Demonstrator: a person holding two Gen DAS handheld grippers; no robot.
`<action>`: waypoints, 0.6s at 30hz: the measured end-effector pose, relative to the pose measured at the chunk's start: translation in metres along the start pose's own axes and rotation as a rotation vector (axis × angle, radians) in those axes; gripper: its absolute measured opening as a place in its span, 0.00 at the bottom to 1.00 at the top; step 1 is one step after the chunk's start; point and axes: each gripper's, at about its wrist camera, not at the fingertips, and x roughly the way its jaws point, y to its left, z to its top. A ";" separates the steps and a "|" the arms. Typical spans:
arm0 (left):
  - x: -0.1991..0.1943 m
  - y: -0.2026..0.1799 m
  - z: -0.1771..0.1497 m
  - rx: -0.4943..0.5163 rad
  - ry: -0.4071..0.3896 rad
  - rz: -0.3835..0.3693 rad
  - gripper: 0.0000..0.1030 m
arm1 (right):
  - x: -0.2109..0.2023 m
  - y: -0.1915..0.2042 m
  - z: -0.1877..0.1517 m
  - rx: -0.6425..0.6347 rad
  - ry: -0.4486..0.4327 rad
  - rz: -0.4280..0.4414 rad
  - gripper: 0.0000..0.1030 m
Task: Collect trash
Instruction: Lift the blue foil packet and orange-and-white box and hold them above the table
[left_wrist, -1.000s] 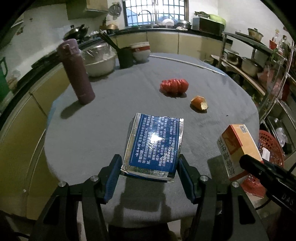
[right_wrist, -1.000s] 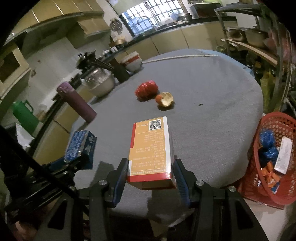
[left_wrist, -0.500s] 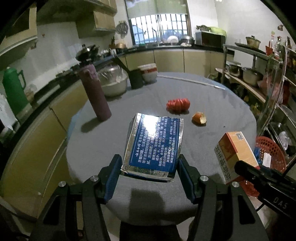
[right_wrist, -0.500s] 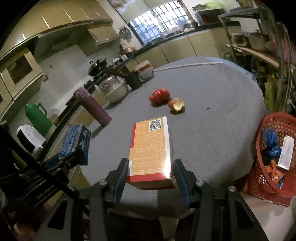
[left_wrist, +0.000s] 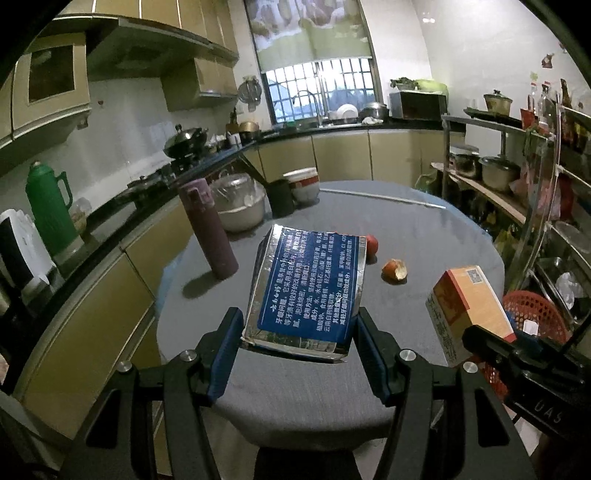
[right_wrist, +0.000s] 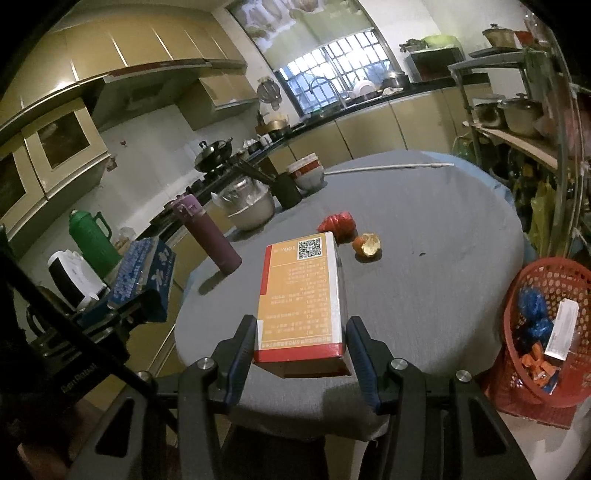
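Gripping foil-edged blue box (left_wrist: 308, 291), orange carton (right_wrist: 300, 299).

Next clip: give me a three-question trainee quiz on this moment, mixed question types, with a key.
1. True or false: the left gripper is shut on the blue box.
2. Multiple choice: the red basket stands
A. on the table
B. on the floor, right of the table
C. on the counter
3. Fill in: the right gripper holds the ____ box.

Key
1. True; the box sits between its fingers, off the table.
2. B; it already holds wrappers.
3. Orange. The red wrapper and peel lie on the table, uncollected.
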 end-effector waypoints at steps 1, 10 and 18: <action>-0.001 -0.001 0.000 0.001 -0.002 -0.001 0.60 | -0.002 0.000 0.000 0.000 -0.004 0.000 0.51; -0.009 -0.014 0.005 0.020 -0.025 0.001 0.61 | -0.018 -0.008 0.004 0.014 -0.049 0.000 0.51; -0.015 -0.024 0.008 0.042 -0.047 0.006 0.61 | -0.028 -0.022 0.005 0.048 -0.067 0.002 0.51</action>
